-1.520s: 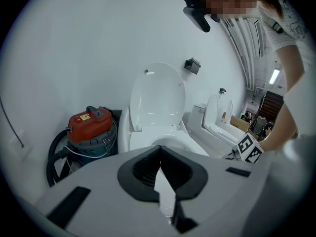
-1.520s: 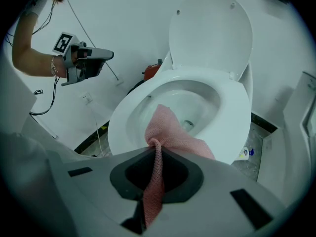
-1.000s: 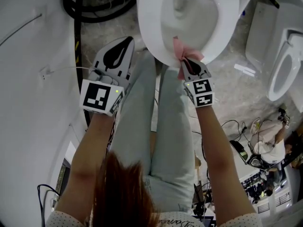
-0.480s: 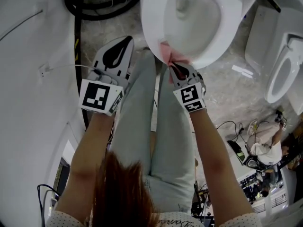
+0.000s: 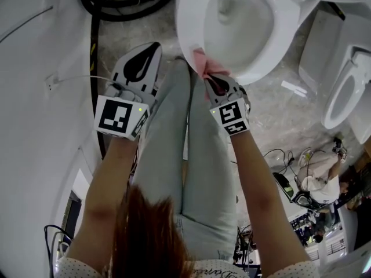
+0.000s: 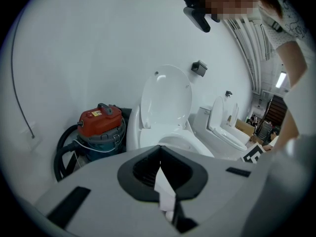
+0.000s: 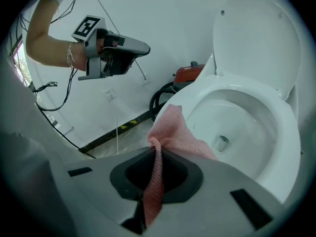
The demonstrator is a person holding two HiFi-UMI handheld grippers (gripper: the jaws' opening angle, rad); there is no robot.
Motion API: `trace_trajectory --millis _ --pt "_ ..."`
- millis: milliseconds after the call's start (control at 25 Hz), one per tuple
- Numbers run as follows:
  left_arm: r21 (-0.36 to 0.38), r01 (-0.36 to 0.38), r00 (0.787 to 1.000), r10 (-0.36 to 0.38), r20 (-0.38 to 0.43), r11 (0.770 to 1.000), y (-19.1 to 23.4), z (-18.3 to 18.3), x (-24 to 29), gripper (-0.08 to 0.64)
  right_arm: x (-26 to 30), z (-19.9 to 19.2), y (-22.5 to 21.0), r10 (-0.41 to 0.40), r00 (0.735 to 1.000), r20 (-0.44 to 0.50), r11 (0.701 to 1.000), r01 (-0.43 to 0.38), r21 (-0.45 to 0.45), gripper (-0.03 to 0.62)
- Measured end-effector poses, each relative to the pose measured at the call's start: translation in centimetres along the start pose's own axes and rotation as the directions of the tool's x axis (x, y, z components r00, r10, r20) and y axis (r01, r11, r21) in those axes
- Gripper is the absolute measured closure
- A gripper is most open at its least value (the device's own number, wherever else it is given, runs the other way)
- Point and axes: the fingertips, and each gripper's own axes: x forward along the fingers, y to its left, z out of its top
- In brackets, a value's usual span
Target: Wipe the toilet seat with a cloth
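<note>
Head view: our right tongs (image 5: 211,77) clamp the pink cloth (image 5: 202,62) on the toilet seat (image 5: 184,28) front rim. Our left tongs (image 5: 155,47) sit off to the side.
Left gripper view: tongs pinched together, empty.
Right gripper view: we see the cloth gripped, draped over the rim.

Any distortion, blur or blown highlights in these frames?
Both gripper views: strong fisheye, black vignetted corners. Head view: toilet seat is bright white with little surface detail, and the hair at the bottom is soft. Right gripper view: pink cloth is sharp, mesh weave readable.
</note>
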Motion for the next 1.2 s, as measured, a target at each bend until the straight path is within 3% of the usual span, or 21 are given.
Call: trace_trajectory --millis 560,800,1200 --pt "-0.012 -0.043 0.999 0.043 0.0 0.999 1.0 0.3 0.3 0.56 1.6 1.4 0.7 0.123 0.992 -0.012 0.979 -0.124 -0.16 0.568" --pt "-0.019 -0.049 0.999 0.049 -0.003 0.999 0.4 0.7 0.9 0.559 1.8 1.7 0.9 0.175 0.984 -0.044 0.966 -0.18 -0.188 0.568" --pt "-0.038 -0.096 0.995 0.096 0.011 0.995 0.5 1.5 1.4 0.56 2.4 2.5 1.2 0.305 0.944 -0.127 0.884 -0.33 -0.331 0.568"
